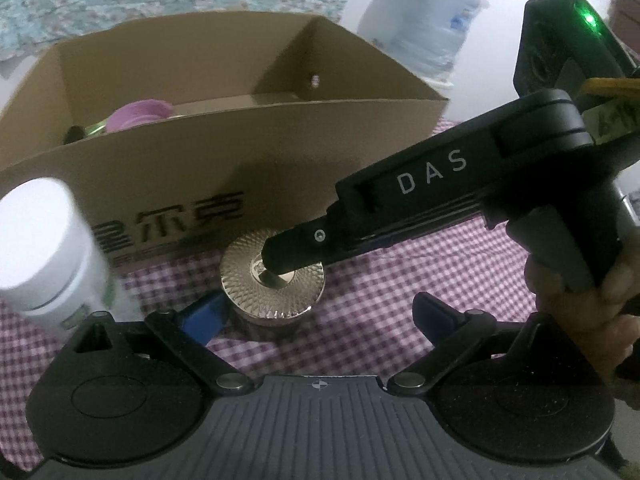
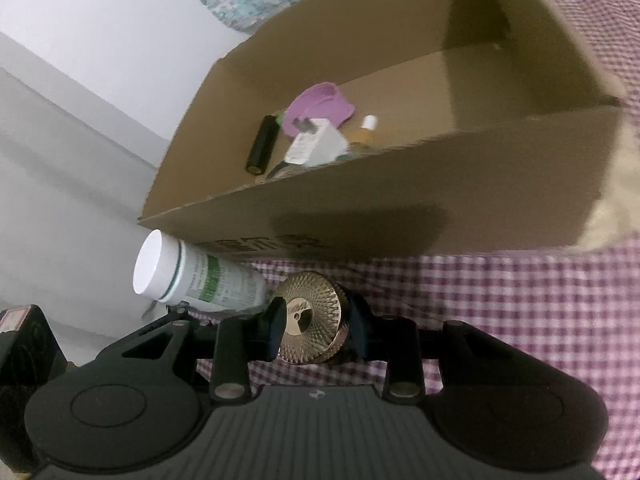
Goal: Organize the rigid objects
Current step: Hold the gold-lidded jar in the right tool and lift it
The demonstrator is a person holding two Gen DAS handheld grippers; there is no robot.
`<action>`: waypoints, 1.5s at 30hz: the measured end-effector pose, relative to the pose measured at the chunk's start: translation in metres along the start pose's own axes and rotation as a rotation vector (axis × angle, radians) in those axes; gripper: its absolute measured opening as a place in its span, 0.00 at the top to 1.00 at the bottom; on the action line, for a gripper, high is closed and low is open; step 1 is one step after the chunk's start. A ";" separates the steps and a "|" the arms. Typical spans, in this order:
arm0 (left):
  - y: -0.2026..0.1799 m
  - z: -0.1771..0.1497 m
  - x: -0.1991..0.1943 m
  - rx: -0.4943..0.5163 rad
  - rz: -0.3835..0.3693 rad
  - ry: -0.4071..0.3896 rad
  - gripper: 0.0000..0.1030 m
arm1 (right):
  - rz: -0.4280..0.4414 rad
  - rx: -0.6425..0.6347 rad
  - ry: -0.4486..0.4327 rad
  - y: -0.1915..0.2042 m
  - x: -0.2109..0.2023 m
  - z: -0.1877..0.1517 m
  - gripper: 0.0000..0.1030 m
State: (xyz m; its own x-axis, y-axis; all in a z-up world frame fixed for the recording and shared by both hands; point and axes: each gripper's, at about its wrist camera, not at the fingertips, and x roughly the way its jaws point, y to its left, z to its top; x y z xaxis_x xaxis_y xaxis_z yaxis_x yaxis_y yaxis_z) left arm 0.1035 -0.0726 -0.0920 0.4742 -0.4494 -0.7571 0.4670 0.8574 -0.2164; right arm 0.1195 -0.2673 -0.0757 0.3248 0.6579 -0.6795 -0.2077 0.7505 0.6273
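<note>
Gold knurled disc (image 2: 310,318): pinched by right gripper (image 2: 316,330) on checked cloth (image 2: 500,320), beside cardboard box (image 2: 400,200). Left gripper (image 1: 320,314): spread, empty. White bottle (image 2: 192,276) adjoining, base hidden. Box contents blurred: purple item (image 2: 316,106), black cylinder (image 2: 262,144).

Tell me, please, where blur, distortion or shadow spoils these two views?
Left wrist view: the white bottle at the left edge is smeared, and the cardboard box rim bows from fisheye. Right wrist view: items inside the box are blurred, and a dark shadow lies on its front wall.
</note>
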 end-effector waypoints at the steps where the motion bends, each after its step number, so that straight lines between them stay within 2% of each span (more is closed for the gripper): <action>1: -0.002 0.000 0.000 0.008 -0.007 0.001 0.04 | -0.002 0.005 -0.002 -0.003 -0.003 -0.001 0.64; 12: -0.024 0.003 0.007 0.076 -0.062 0.015 0.04 | -0.022 0.069 -0.038 -0.029 -0.026 -0.012 0.64; 33: -0.027 0.003 0.006 0.102 -0.050 0.004 0.04 | -0.015 0.092 -0.050 -0.033 -0.031 -0.017 0.63; 45: -0.029 0.005 0.005 0.124 -0.012 -0.028 0.05 | -0.013 0.136 -0.077 -0.039 -0.035 -0.019 0.63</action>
State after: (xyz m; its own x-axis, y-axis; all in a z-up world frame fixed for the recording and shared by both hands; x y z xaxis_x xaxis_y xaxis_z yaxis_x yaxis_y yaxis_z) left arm 0.0958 -0.1008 -0.0862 0.4880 -0.4676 -0.7370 0.5605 0.8152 -0.1461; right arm 0.0988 -0.3184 -0.0830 0.3973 0.6376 -0.6600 -0.0774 0.7399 0.6682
